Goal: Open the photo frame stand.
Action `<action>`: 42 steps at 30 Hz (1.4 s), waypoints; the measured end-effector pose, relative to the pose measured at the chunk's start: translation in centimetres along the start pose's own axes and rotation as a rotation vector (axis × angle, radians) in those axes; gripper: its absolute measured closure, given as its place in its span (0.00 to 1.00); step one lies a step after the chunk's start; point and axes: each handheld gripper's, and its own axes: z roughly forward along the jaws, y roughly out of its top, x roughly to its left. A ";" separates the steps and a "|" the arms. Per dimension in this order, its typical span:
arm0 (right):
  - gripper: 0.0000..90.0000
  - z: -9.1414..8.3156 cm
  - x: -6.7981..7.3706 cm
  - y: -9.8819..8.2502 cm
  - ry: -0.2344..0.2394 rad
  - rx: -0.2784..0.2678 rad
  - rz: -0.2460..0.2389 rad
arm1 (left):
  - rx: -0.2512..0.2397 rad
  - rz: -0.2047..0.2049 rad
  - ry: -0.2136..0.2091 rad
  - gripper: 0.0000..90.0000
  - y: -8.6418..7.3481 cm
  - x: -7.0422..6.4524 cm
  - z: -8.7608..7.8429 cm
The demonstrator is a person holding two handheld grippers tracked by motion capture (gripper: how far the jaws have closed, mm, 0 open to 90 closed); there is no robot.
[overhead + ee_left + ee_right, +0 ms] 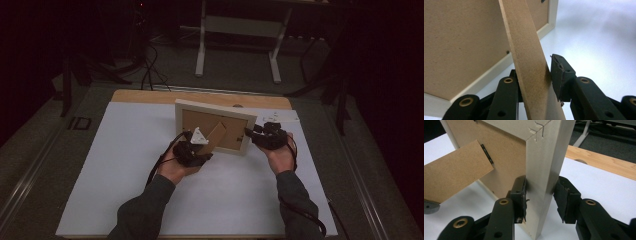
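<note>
the left gripper point(536, 80) has its two black jaws about a third open around the flat brown fibreboard easel strut point(526, 50) hinged to the back of the picture frame; the strut touches the right-hand pad, while contact on the other side is hidden behind it, so whether it is truly pinched cannot be told. the right gripper point(540, 197) stands partly open astride the right-hand upright of the cream-painted wooden picture frame point(549, 157): the left pad presses the inner face, and a thin gap seems to remain at the outer pad, so the hold looks loose at best.

the frame point(215, 107) stands upright on its lower edge near the middle of the white sheet-covered table point(125, 175), its brown back point(232, 132) towards the person, with the strut angling down from the back's middle towards the left gripper.

the frame is probably light and stiff, with smooth paint that may slip under the pads, and any glass in front would be fragile. the wooden rail is the sound place to grip; the thin strut is stiff along its length but weak at its small hinge, so it wants gentle swinging, not pulling.

in the high view both forearms come up from the table's near edge, hands either side of the frame, grippers pointing inwards and slightly forward.
</note>
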 end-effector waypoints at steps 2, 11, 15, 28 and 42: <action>0.69 0.0 0.0 -0.1 0.003 -0.003 -0.003 | 0.001 0.005 -0.003 0.77 0.0 -0.1 0.0; 0.69 -0.5 0.1 -0.4 0.024 -0.016 -0.014 | -0.023 -0.001 -0.024 0.77 -0.4 -1.0 -0.1; 0.69 -0.7 0.3 -0.8 0.034 -0.030 -0.014 | -0.027 0.000 -0.024 0.78 -0.8 -1.4 -0.1; 0.67 -1.3 0.8 -1.6 0.054 -0.045 -0.008 | -0.033 -0.014 -0.054 0.79 -2.1 -1.8 -0.2; 0.66 -2.2 1.6 -2.6 0.072 -0.053 -0.013 | -0.018 -0.010 -0.079 0.79 -3.4 -2.5 -0.1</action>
